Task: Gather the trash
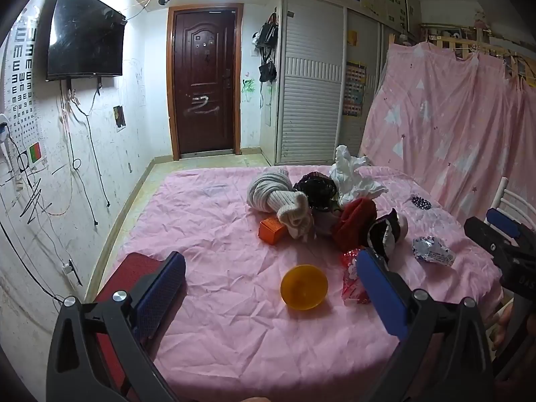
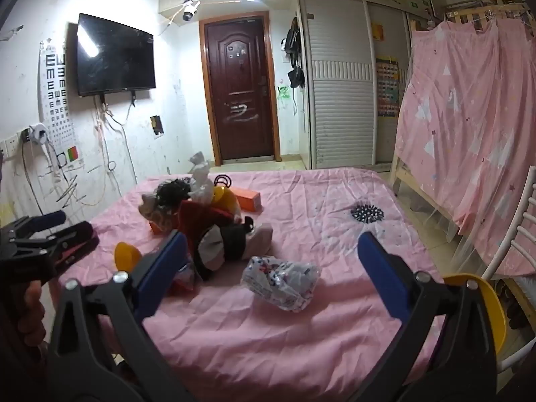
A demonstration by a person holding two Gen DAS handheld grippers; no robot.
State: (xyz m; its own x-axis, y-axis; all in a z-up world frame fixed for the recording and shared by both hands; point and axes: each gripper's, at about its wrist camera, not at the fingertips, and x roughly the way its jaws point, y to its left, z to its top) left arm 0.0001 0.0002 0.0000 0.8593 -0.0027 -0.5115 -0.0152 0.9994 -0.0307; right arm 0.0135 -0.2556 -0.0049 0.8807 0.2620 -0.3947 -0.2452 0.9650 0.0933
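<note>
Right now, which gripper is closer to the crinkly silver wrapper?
Right. The right gripper is open just in front of the silver wrapper. The left gripper is off to its side, around the orange bowl.

Red wrapper [image 1: 351,278] half hidden behind right finger of left tongs [image 1: 269,278]. Yellow bowl [image 2: 482,305] at four o'clock cut off behind right tongs [image 2: 269,254]. Wrapper print unreadable.

Both grippers wide open, nothing held: left gripper [image 1: 269,281] & right gripper [image 2: 273,258] angled slightly down.
</note>
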